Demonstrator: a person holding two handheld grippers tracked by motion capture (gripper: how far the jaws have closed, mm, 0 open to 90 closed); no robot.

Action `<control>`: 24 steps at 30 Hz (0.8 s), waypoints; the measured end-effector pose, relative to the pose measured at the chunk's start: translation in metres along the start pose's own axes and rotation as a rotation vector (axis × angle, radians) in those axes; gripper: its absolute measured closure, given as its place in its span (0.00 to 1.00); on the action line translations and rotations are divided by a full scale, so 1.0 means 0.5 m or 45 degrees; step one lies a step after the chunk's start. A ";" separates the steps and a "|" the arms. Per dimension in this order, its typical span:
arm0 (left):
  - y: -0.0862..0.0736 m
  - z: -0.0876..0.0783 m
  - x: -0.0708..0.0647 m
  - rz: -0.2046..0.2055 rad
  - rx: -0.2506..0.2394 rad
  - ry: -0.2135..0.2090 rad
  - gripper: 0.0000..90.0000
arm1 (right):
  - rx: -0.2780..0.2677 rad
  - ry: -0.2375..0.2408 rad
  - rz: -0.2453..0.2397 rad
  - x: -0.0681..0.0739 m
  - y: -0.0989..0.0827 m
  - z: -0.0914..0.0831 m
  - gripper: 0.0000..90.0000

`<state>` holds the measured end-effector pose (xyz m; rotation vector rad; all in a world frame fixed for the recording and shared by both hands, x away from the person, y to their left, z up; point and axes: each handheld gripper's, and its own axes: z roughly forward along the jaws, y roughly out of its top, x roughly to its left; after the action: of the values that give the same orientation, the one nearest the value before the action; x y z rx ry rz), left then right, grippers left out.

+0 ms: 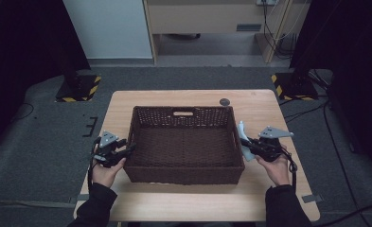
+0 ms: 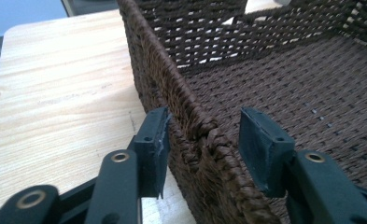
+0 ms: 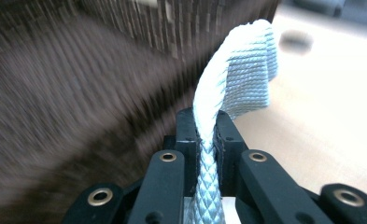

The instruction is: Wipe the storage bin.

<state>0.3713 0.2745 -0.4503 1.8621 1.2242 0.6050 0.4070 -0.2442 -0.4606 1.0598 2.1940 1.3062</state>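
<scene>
Right gripper view showed the right gripper [image 3: 204, 135] clamped tight on a pale woven strap [image 3: 244, 70], folded over above the pads, just outside the right wall of the brown wicker basket [image 1: 183, 175] at the middle of the table [image 1: 127, 101]. The strap looked soft, light and limp, so pinching it at the fold seemed sensible. The left gripper [image 2: 203, 140] stood open astride the basket's left rim, which looked stiff and easy to grip.

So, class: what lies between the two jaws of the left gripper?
In the left gripper view, the basket's woven side rim runs between the open left gripper's jaws; the pads stand apart from it, one outside, one inside.
</scene>
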 end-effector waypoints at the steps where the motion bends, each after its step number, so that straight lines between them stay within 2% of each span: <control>1: 0.000 -0.003 0.000 -0.008 -0.010 -0.008 0.57 | 0.000 0.000 0.000 0.000 0.000 0.000 0.93; 2: 0.001 -0.008 0.001 -0.020 -0.019 -0.019 0.56 | -0.036 0.012 -0.001 0.003 0.006 -0.011 0.93; 4: -0.001 -0.012 0.000 -0.020 -0.017 -0.021 0.56 | -0.039 0.038 -0.036 0.012 0.008 -0.019 0.93; 6: -0.006 -0.018 -0.002 -0.013 -0.009 -0.021 0.57 | 0.029 0.025 -0.063 0.020 -0.002 -0.013 0.93; 9: -0.009 -0.022 -0.002 -0.013 -0.007 -0.037 0.60 | 0.106 0.029 -0.051 0.018 -0.020 0.000 0.93; 11: -0.011 -0.021 -0.002 -0.029 0.006 -0.057 0.64 | 0.213 0.036 -0.051 0.022 -0.044 0.021 0.93; 12: -0.013 -0.019 -0.003 -0.027 0.012 -0.055 0.64 | 0.213 0.036 -0.051 0.022 -0.044 0.021 0.93; 13: -0.015 -0.015 -0.005 -0.021 0.020 -0.045 0.64 | 0.235 0.039 -0.044 0.025 -0.050 0.025 0.93; 15: -0.017 -0.010 -0.006 -0.036 0.032 -0.043 0.67 | 0.303 0.032 -0.063 0.033 -0.069 0.038 0.93; 17: -0.018 -0.010 -0.008 -0.052 0.029 -0.035 0.68 | 0.340 0.034 -0.053 0.038 -0.079 0.043 0.93; 18: -0.017 -0.011 -0.010 -0.051 0.033 -0.022 0.69 | 0.339 0.031 -0.059 0.039 -0.081 0.044 0.93; 20: -0.014 -0.012 -0.016 -0.059 0.036 0.012 0.73 | 0.306 0.031 -0.028 0.037 -0.076 0.036 0.93; 21: -0.014 -0.012 -0.017 -0.060 0.037 0.019 0.75 | 0.246 0.025 -0.005 0.035 -0.066 0.022 0.93; 22: -0.014 -0.012 -0.017 -0.066 0.035 0.023 0.75 | 0.246 0.025 -0.005 0.035 -0.066 0.022 0.93; 24: -0.014 -0.013 -0.019 -0.072 0.031 0.028 0.76 | 0.146 0.011 0.004 0.033 -0.049 -0.003 0.93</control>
<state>0.3589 0.2698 -0.4523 1.8388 1.2995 0.5836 0.3854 -0.2392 -0.4799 1.1015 2.2982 1.2006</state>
